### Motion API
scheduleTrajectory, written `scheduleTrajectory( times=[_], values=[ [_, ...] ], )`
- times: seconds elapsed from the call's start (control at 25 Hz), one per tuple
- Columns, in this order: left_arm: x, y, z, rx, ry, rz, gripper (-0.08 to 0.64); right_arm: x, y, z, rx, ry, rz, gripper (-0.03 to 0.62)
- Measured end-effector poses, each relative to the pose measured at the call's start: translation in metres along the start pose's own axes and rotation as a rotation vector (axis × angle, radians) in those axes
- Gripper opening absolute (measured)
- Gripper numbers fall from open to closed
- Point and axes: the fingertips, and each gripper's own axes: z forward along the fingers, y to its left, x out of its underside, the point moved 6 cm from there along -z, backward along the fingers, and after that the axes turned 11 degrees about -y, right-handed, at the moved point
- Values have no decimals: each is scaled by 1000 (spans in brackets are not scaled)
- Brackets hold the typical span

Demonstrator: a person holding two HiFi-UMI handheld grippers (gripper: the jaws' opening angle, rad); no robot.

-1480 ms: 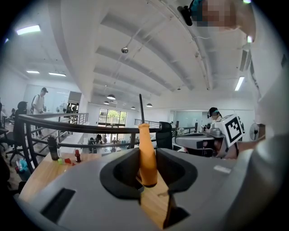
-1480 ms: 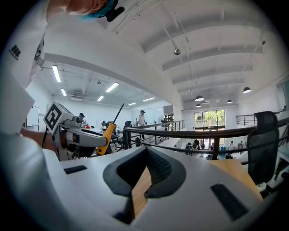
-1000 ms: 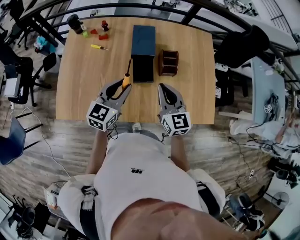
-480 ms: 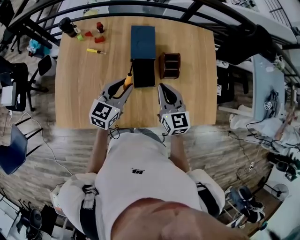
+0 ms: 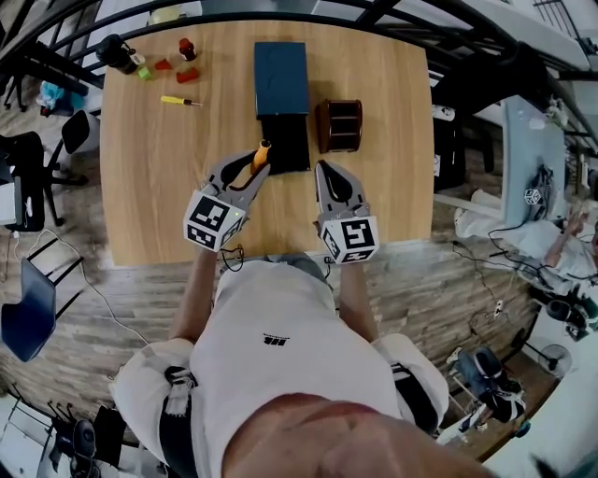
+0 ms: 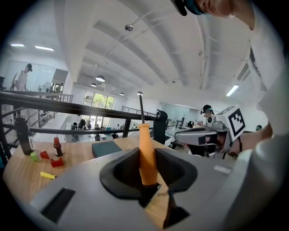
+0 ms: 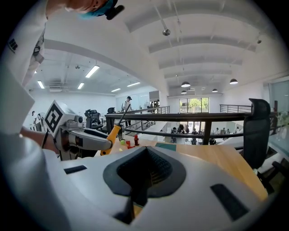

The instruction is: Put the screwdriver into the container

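My left gripper (image 5: 250, 173) is shut on an orange-handled screwdriver (image 5: 263, 152) and holds it above the wooden table (image 5: 168, 177), shaft pointing up and away. In the left gripper view the handle (image 6: 146, 153) stands upright between the pads. Just beyond it lies a dark blue box (image 5: 282, 79) with a black open part (image 5: 287, 142) at its near end. A brown wooden holder (image 5: 339, 124) with compartments stands to the right of the box. My right gripper (image 5: 327, 177) hovers beside the left one with nothing in it, jaws together. The right gripper view shows the left gripper (image 7: 86, 137) and the screwdriver (image 7: 110, 134).
A small yellow screwdriver (image 5: 179, 101), red blocks (image 5: 187, 75) and a black bottle (image 5: 117, 51) lie at the table's far left corner. A black railing (image 5: 308, 11) runs behind the table. Chairs and desks stand around it on the floor.
My left gripper has carried the screwdriver a little forward, closer to the black end of the box. The right gripper has stayed about where it was.
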Motion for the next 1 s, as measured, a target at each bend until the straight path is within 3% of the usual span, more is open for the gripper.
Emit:
scheduleTrajectory(
  times=[0.56,1.0],
  values=[
    [30,27,21,49,53,-50,123,33,-3,26,47,75,31,-6],
    [55,30,42,18,105,-67,121,60,-17,32,23,113,58,-6]
  ],
)
